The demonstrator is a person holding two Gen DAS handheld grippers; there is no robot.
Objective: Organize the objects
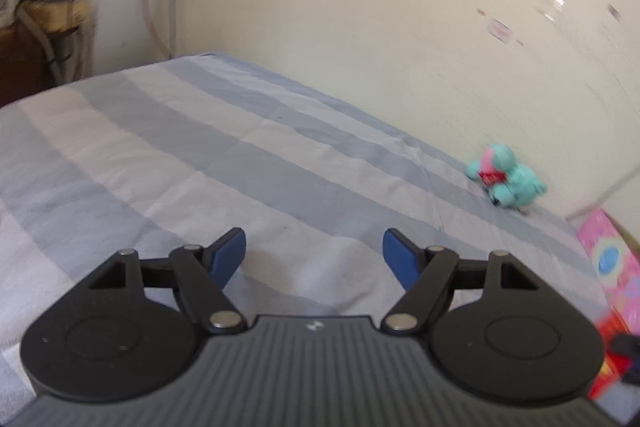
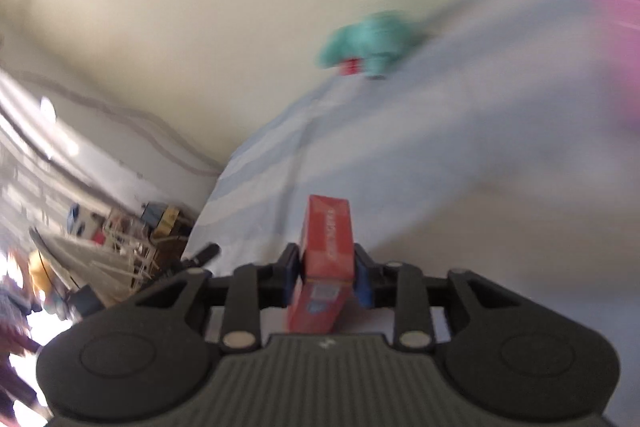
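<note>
My left gripper (image 1: 314,251) is open and empty, hovering over the striped blue-grey bed sheet (image 1: 200,167). A teal plush toy (image 1: 506,181) with a pink face and a red tag lies on the bed against the wall, far right of the left gripper. My right gripper (image 2: 327,267) is shut on a red box (image 2: 326,255) held upright between its blue pads, above the sheet (image 2: 440,147). The right wrist view is tilted and blurred; the teal plush (image 2: 370,45) shows ahead near the wall. The red box also shows blurred at the left view's right edge (image 1: 612,359).
A pink patterned item (image 1: 612,267) lies on the bed's right side, seen as a pink blur in the right wrist view (image 2: 608,27). The cream wall (image 1: 360,7) borders the bed. A cluttered wooden stand (image 1: 48,23) sits beyond the bed's far left corner.
</note>
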